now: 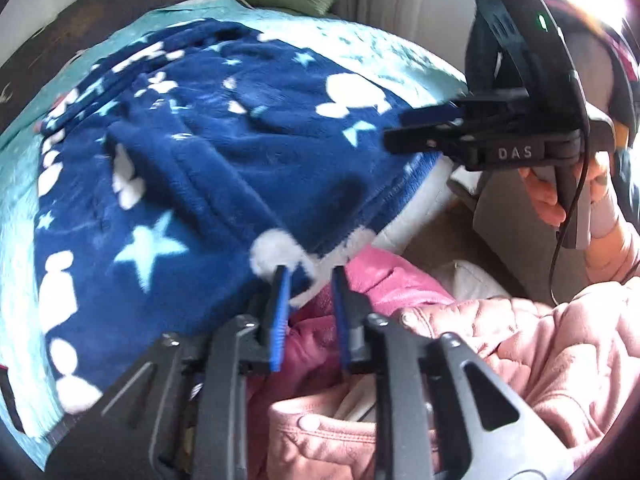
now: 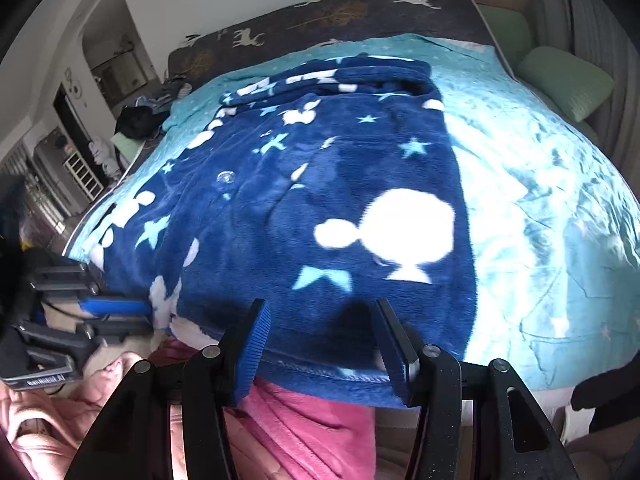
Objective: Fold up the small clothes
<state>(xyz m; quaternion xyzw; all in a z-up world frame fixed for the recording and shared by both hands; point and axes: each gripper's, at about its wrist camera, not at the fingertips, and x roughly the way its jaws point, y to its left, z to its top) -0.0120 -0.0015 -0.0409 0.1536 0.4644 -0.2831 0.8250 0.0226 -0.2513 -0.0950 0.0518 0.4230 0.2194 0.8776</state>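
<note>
A navy fleece garment [image 1: 224, 152] [image 2: 320, 184] with white figures and pale blue stars lies spread on the teal bed cover [image 2: 540, 200]. My left gripper [image 1: 310, 272] sits at the garment's near corner. Its blue pads stand apart, and the white trim [image 1: 276, 250] runs in beside the left pad without being pinched. It also shows side-on as the left gripper [image 2: 148, 312] in the right wrist view. My right gripper [image 2: 320, 306] hovers open over the near hem, the flat cloth lying between its fingers. A hand holds that right gripper [image 1: 394, 128] at the garment's right edge.
A pile of pink clothes [image 1: 520, 340] and a magenta garment [image 2: 304, 428] lie below the bed's near edge. Green pillows [image 2: 568, 76] sit at the far right corner. A dark deer-print cover [image 2: 360, 16] lines the head of the bed. Cluttered furniture [image 2: 76, 168] stands beyond the left side.
</note>
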